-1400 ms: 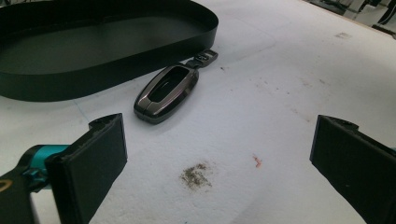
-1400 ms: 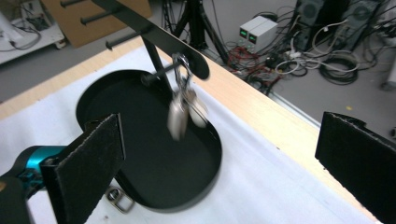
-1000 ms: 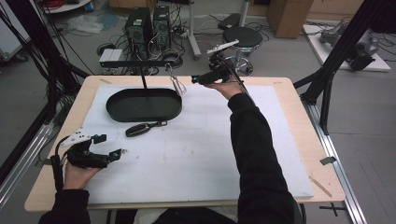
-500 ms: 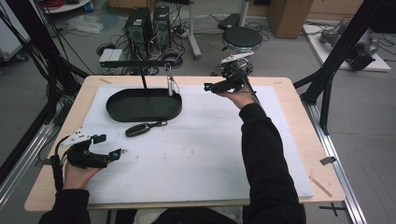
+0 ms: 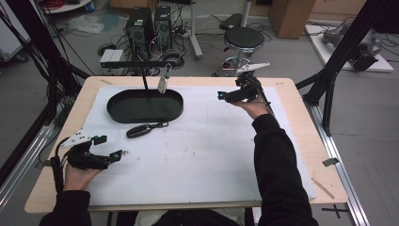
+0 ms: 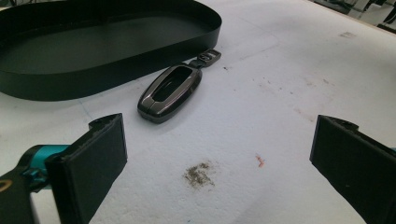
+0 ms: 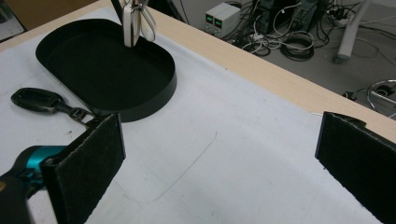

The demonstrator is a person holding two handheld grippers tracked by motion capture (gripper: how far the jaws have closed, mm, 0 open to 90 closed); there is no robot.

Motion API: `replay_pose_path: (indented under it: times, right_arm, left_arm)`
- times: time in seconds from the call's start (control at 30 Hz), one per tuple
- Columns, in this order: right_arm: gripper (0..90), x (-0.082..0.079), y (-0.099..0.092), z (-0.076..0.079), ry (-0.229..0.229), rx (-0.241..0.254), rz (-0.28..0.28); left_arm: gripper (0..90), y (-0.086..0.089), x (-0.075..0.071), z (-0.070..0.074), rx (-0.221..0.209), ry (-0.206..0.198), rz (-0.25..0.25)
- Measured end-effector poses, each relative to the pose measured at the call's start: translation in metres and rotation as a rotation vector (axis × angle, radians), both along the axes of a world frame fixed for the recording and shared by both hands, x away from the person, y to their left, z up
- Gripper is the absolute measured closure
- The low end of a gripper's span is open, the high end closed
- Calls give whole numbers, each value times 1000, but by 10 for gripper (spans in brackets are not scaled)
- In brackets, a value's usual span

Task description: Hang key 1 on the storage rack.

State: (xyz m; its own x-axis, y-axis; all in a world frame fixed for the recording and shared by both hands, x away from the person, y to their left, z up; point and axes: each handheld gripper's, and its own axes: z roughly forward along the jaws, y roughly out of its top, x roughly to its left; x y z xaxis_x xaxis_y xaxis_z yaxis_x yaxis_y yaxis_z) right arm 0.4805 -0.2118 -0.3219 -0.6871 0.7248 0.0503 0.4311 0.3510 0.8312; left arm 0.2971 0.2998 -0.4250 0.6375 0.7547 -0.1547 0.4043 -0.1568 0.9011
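The left claw [image 5: 112, 149] rests low on the counter [image 5: 291, 141] with its jaws spread wide and empty; the black key fob [image 6: 170, 92] lies just ahead of them, beside the wall of the oval black tray [image 6: 116, 70]. The right claw [image 5: 221, 95], also spread and empty, hovers well apart from the fob, with the tray off to its left.

One camera looks down from high up; two ride low and close. All see the black tray [image 5: 141, 109] [image 6: 116, 70] [image 7: 154, 93].
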Motion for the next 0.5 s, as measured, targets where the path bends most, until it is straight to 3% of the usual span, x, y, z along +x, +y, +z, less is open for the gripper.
replay_pose_path:
  times: [0.5]
  right_arm:
    - [8, -28, -29, -7, -31, 21, -26]
  left_arm:
    - [43, 0, 0, 0, 3, 0, -1]
